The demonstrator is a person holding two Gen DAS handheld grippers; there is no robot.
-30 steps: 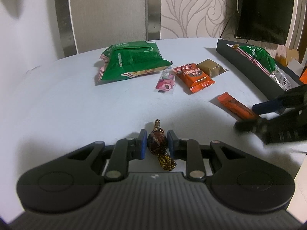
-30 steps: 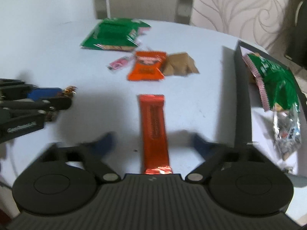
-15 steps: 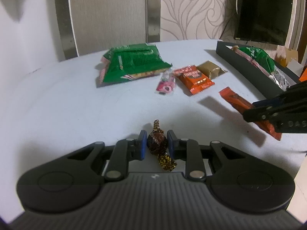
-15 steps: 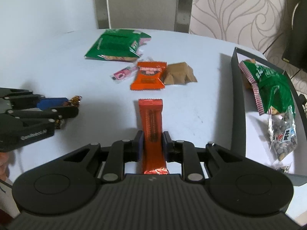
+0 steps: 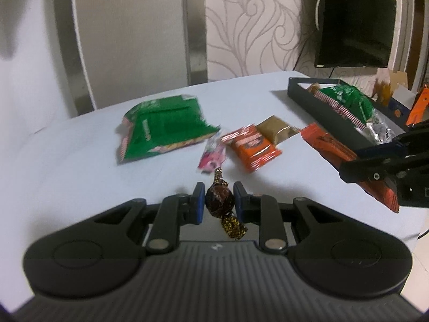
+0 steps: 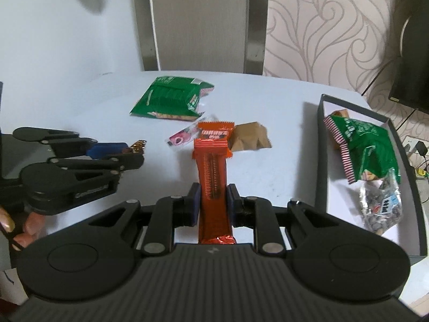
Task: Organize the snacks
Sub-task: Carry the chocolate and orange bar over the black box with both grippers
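My left gripper is shut on a round brown wrapped candy, held off the white table. My right gripper is shut on a long orange snack bar, lifted above the table; the same bar shows at the right of the left wrist view. On the table lie a green snack bag, a small pink packet, an orange packet and a tan packet. The dark tray at the right holds a green bag and a clear bag of dark pieces.
A person's fingers hold the left gripper at the lower left of the right wrist view. A black screen hangs on the patterned wall behind the tray. A cardboard box sits beyond the tray.
The right gripper closed on the orange bar and lifted it off the table. The left gripper rose a little with the candy still in its jaws.
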